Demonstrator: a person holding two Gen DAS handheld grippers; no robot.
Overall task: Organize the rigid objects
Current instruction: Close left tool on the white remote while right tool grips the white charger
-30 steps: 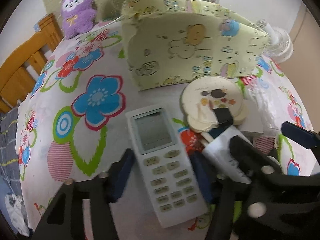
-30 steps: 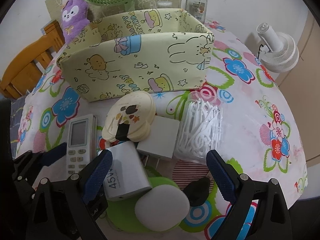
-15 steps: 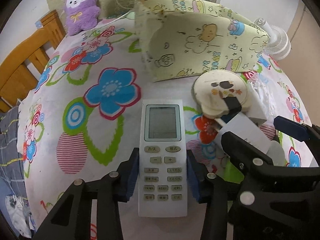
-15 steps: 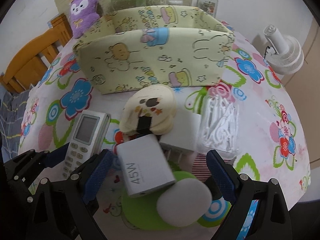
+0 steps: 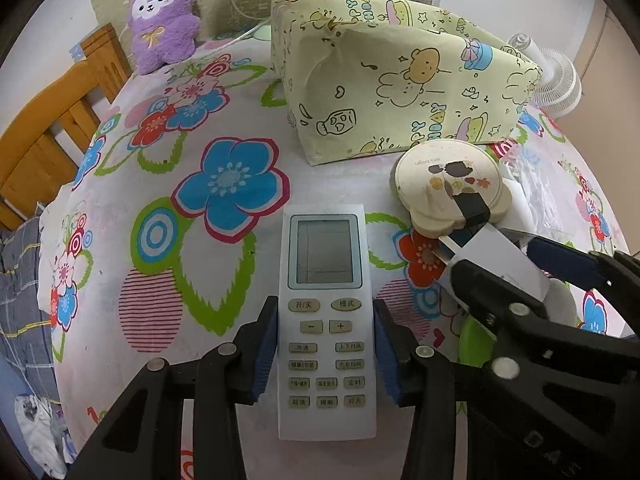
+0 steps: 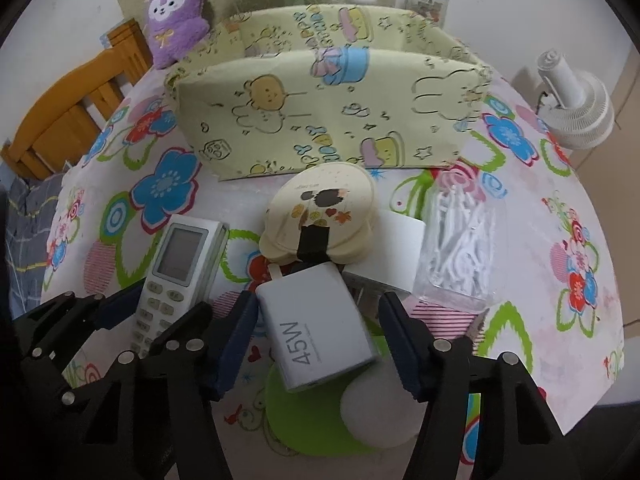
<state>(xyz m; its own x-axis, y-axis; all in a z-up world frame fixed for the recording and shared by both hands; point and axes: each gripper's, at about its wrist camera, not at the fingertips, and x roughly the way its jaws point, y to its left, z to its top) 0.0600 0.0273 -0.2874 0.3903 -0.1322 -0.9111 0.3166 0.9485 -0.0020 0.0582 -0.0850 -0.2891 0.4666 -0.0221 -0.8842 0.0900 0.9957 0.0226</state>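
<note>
Left jaws clamped on the remote control; right jaws closing around the 45W charger.

The remote control lies flat on the worktop, its keypad end between the blue pads of my left gripper, both pads pressing its long edges. My right gripper straddles the 45W charger; its jaws are closing, with a gap on the right side, so nothing is gripped yet. Just ahead of the charger sits a round cream case; a clear bag of white picks lies ahead to the right. Beyond both stands the yellow fabric storage box.
</note>
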